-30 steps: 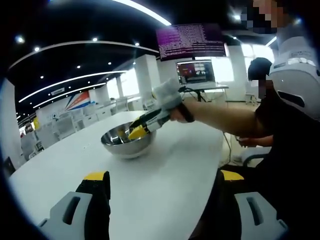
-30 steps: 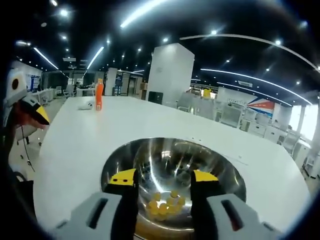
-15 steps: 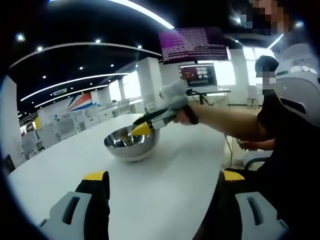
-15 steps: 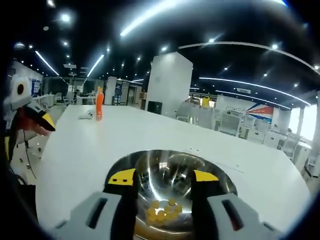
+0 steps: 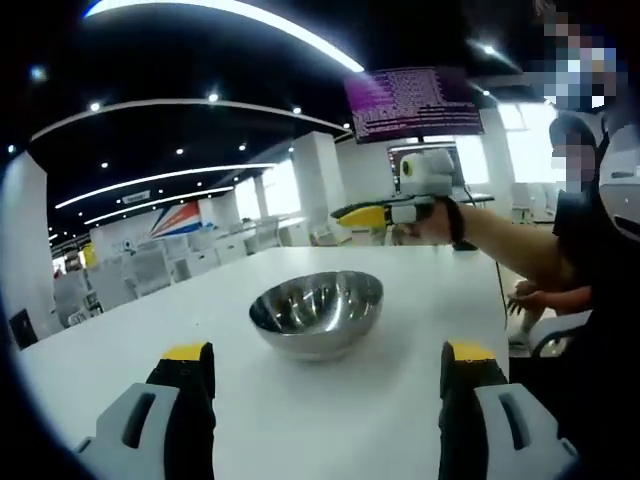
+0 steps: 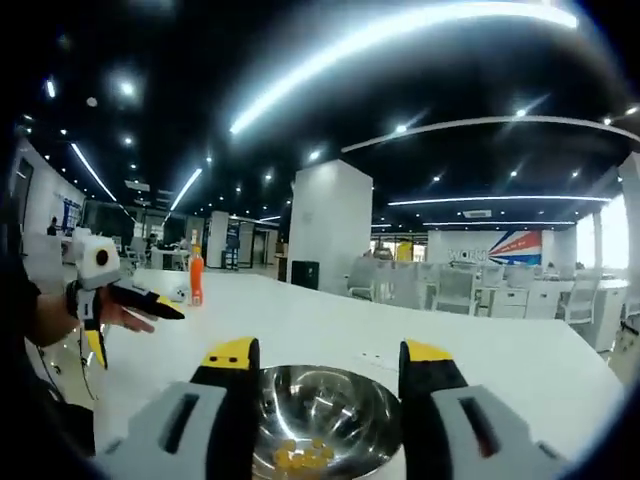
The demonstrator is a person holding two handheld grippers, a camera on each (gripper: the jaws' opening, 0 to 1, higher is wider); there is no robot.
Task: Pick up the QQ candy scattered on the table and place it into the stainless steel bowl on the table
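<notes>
Both tongs lifted clear of the bowl, candy already inside

Nearest in the right gripper view, the right tongs (image 6: pixel 324 362) stand with jaws spread and empty above the stainless steel bowl (image 6: pixel 322 418), where a cluster of yellow QQ candy (image 6: pixel 302 455) lies at the bottom. In the left gripper view the left tongs (image 5: pixel 325 368) are likewise spread wide with nothing between them, the bowl resting on the white worktop (image 5: pixel 420 300). Farther off stands an orange bottle (image 6: pixel 197 277). The risk I judge: descending again carelessly could clip the rim and skid or tip the light bowl, spilling candy.
</notes>
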